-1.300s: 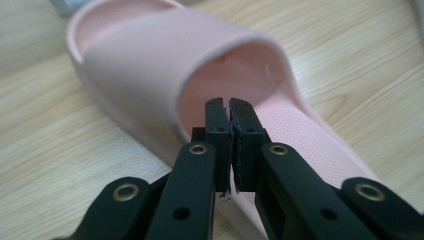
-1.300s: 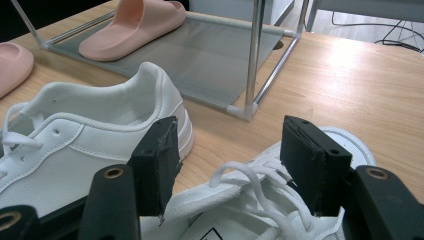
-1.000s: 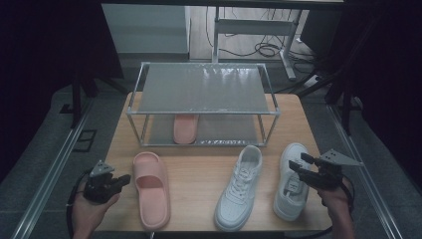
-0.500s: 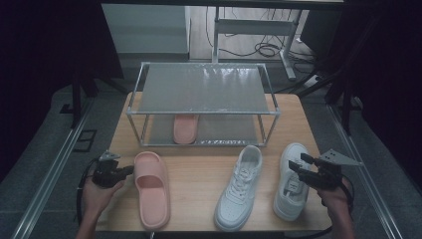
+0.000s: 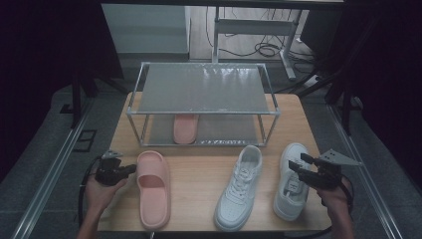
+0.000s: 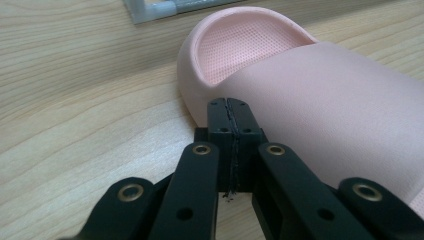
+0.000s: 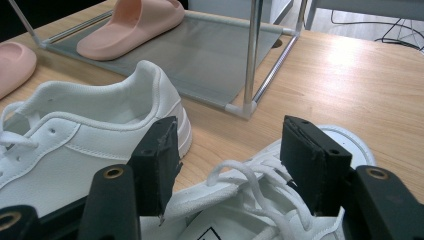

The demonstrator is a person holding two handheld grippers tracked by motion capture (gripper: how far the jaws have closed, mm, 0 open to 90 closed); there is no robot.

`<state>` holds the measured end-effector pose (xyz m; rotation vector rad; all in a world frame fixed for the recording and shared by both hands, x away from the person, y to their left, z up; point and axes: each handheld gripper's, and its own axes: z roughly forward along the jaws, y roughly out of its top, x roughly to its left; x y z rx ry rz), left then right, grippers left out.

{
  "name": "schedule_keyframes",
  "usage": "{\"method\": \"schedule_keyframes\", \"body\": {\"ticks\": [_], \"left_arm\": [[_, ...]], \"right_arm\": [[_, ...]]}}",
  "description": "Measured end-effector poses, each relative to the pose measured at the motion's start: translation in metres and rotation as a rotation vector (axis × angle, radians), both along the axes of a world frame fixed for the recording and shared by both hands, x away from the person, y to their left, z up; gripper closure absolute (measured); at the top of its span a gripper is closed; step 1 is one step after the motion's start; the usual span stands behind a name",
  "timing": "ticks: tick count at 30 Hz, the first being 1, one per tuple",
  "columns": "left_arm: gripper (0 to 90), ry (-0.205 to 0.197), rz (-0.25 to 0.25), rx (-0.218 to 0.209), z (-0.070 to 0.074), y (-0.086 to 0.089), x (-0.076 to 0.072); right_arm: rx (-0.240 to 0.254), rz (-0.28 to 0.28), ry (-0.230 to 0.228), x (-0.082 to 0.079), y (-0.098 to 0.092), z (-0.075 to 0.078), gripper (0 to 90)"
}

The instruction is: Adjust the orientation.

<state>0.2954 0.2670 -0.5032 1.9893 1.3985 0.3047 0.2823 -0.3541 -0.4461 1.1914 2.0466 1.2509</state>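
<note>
Pink slippers (image 5: 154,191) — two; white sneakers (image 5: 240,187) — two

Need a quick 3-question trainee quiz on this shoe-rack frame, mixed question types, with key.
1. True or false: the left gripper has its jaws shut, with its tip at the edge of the pink foam slide sandal on the table.
2. Where does the second pink slide sandal sit? A) on the top shelf of the metal-framed two-tier rack B) on its lower shelf C) on the floor
3. Fill in: the right gripper hangs with open jaws above the outer white lace-up ______.

Key: 1 true; 2 B; 3 sneaker
</note>
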Motion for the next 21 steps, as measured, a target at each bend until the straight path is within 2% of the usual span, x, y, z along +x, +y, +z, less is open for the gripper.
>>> {"method": "schedule_keyframes", "body": {"ticks": [13,21], "left_arm": [[89.9,-0.009,-0.05,-0.009,0.002,-0.021,0.009],[89.8,-0.014,-0.094,0.0,0.005,-0.04,0.019]], "right_arm": [[-0.002,0.002,0.0,0.0,0.0,0.0,40.9],[0.0,0.0,-0.001,0.0,0.0,-0.001,40.9]]}}
